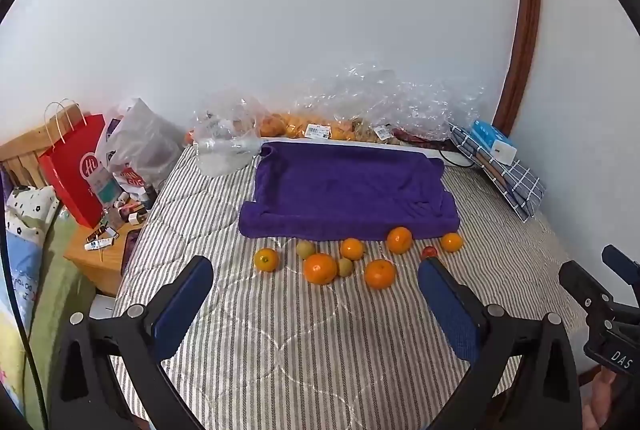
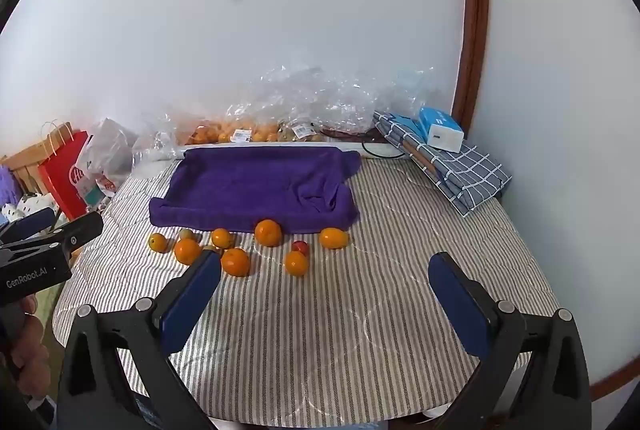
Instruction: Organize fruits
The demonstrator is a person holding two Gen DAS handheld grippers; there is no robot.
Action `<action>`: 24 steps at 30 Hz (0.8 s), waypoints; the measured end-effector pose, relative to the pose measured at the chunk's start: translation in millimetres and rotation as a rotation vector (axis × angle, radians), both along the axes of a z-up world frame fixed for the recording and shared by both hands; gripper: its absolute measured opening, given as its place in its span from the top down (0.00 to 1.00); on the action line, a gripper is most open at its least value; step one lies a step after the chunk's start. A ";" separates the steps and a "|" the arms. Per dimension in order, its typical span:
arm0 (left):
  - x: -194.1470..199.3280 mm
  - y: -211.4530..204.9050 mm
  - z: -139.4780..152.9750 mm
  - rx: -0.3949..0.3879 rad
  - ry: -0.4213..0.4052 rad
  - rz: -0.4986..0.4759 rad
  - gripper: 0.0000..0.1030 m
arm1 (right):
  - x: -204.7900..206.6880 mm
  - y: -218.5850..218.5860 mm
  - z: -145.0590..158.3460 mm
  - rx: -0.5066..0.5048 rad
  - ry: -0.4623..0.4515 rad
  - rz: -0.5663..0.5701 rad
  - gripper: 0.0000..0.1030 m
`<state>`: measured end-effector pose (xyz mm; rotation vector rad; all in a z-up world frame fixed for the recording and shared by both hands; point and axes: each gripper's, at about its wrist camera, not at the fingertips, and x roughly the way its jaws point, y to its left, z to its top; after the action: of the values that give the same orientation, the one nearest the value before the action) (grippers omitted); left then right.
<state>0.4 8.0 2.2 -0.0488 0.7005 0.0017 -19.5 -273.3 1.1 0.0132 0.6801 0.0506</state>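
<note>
Fruits (image 1: 320, 268) loose on striped bed (image 1: 280, 350), just before purple towel (image 1: 348, 186). Left gripper (image 1: 316, 270), right gripper (image 2: 325, 264): fingers wide, empty. Readable: "GenRobot.AI", "DAS".

- The left tongs (image 1: 316, 272) hang wide open above the striped bed (image 1: 280, 350), holding nothing.
- Loose oranges (image 1: 320, 268) and small greenish fruits (image 1: 306, 249) lie scattered just before a purple towel (image 1: 348, 190).
- Clear plastic bags (image 1: 380, 102) line the wall behind.
- The right tongs (image 1: 600, 294) show at the right edge.
</note>
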 end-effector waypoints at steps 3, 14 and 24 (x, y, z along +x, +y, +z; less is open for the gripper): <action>-0.9 0.1 0.1 0.001 -0.005 0.003 0.00 | 1.2 0.7 -0.8 0.002 -0.001 0.003 0.01; -3.3 2.3 -1.4 -0.004 -0.009 0.006 0.00 | -2.3 -0.4 -0.9 0.013 -0.007 0.008 0.01; -3.8 4.0 0.3 -0.012 -0.008 0.009 0.00 | -2.2 2.1 -1.4 0.019 -0.005 0.010 0.01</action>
<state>-3.4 12.0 2.6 -0.0632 0.6922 0.0063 -21.7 -271.2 -0.4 0.0277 0.6751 0.0666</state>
